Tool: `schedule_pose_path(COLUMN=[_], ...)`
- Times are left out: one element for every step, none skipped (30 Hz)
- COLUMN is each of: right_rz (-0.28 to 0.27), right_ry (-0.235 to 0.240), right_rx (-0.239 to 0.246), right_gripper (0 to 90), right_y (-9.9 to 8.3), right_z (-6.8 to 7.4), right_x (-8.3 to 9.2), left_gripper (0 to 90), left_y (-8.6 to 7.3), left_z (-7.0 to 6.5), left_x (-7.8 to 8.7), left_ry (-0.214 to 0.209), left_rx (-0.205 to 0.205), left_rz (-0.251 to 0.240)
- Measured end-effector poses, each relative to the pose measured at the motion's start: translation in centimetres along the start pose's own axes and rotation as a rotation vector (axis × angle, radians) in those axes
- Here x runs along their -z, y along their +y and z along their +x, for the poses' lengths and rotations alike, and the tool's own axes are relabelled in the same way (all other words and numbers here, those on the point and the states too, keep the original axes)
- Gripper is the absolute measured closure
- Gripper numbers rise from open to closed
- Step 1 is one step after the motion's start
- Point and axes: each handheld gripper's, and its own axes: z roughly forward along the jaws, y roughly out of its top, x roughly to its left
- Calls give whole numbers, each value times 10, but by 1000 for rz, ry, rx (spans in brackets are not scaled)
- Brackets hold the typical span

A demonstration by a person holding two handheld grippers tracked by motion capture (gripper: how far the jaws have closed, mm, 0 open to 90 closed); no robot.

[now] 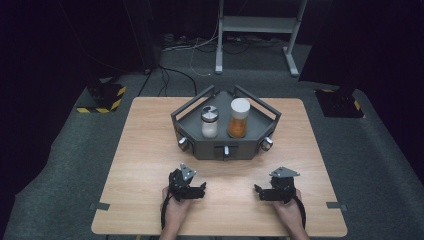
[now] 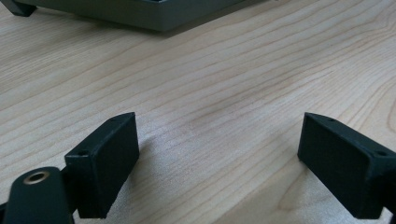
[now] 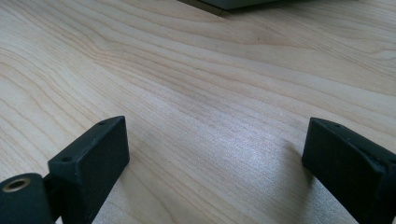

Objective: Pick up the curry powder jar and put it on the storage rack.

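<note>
Both jars stand upright in the grey tray (image 1: 260, 116) ahead: shaker jar (image 1: 209, 122) nearer left gripper (image 1: 196, 190), orange jar (image 1: 238, 118) nearer right gripper (image 1: 261, 192); both grippers' jaws apart & empty on desk (image 1: 145, 150).

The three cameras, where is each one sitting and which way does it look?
High view: above the person's side, looking forward and down on the table and grey tray; both hands and both grippers show.
Left gripper view: rides the left gripper, looking low across the wood towards the tray; its open jaws show.
Right gripper view: rides the right gripper; same, open jaws.
Shared: wood and tray edge.
</note>
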Motion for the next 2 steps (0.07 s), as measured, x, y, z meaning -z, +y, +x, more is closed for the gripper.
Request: schedule_pose_path(right_rz=[0, 0], right_ry=[0, 0], right_rx=[0, 0], right_gripper=[73, 73], right_y=[0, 0], right_z=[0, 0], right_x=[0, 0], left_gripper=[128, 128], left_y=[0, 0], left_z=[0, 0], left_x=[0, 0], left_ry=[1, 1], left_rx=[2, 2], left_rz=[-4, -4])
